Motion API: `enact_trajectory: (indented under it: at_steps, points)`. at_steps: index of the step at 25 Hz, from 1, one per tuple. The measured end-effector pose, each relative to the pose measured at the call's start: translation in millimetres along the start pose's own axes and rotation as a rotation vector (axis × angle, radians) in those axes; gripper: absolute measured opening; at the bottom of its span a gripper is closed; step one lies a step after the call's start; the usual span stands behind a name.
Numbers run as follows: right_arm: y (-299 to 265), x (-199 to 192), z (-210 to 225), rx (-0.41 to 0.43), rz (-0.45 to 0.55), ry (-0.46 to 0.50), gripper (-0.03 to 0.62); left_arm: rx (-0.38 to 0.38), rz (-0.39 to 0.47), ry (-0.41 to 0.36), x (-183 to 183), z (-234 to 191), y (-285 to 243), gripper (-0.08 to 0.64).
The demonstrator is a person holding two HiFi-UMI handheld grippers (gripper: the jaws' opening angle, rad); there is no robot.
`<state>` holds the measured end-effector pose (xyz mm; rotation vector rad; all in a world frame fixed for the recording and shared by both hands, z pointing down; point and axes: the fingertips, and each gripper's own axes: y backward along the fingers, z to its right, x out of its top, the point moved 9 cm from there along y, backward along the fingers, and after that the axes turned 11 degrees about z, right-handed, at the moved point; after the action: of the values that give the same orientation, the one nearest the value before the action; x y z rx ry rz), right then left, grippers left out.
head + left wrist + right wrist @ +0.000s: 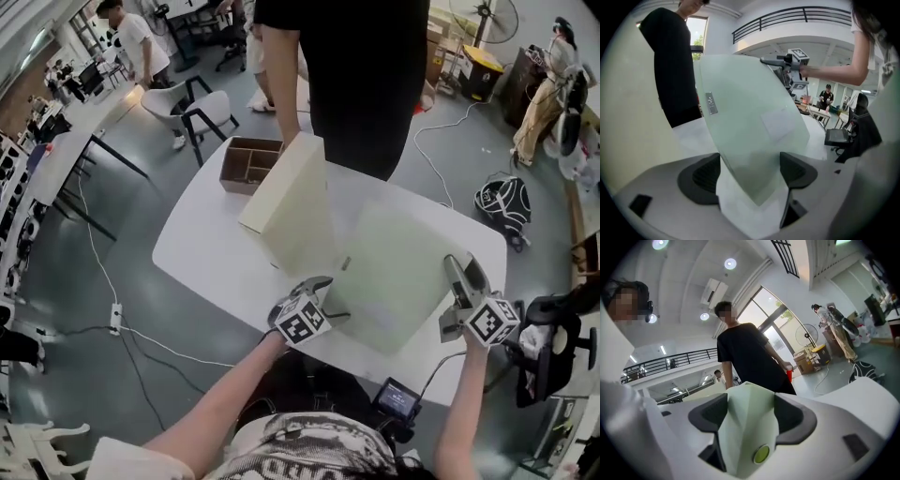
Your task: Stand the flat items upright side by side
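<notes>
Head view first: pale green folder (394,277) tilted over the table (206,253) at centre right, apparently being raised on edge to join the cream flat item (291,202) already upright at centre. Held at both ends, likely to stop any flop or twist. Left gripper (323,298) at the lower left corner, jaws closed against it, angled downward, forearm reaching in from the bottom edge. Right gripper (457,277) at the right edge, clamped over the bulging folder near its snap button (761,454), roughly level, wrist raised.
</notes>
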<state>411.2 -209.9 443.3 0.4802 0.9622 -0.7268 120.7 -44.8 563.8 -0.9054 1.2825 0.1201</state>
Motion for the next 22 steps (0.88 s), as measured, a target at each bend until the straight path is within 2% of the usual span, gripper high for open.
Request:
enact_trajectory:
  at_steps: [4, 11, 16, 22]
  points:
    - [15, 13, -26, -0.004, 0.03, 0.077, 0.313, 0.018, -0.005, -0.075, 6, -8, -6, 0.403]
    - [43, 20, -67, -0.005, 0.091, 0.136, 0.301, 0.033, -0.016, -0.176, 10, -27, -18, 0.4]
    - [63, 19, -84, -0.02, 0.132, 0.155, 0.295, 0.019, -0.029, -0.206, 16, -32, -28, 0.4]
    - [83, 15, -108, 0.04, 0.109, 0.176, 0.284, 0.026, -0.059, -0.22, 18, -39, -38, 0.4]
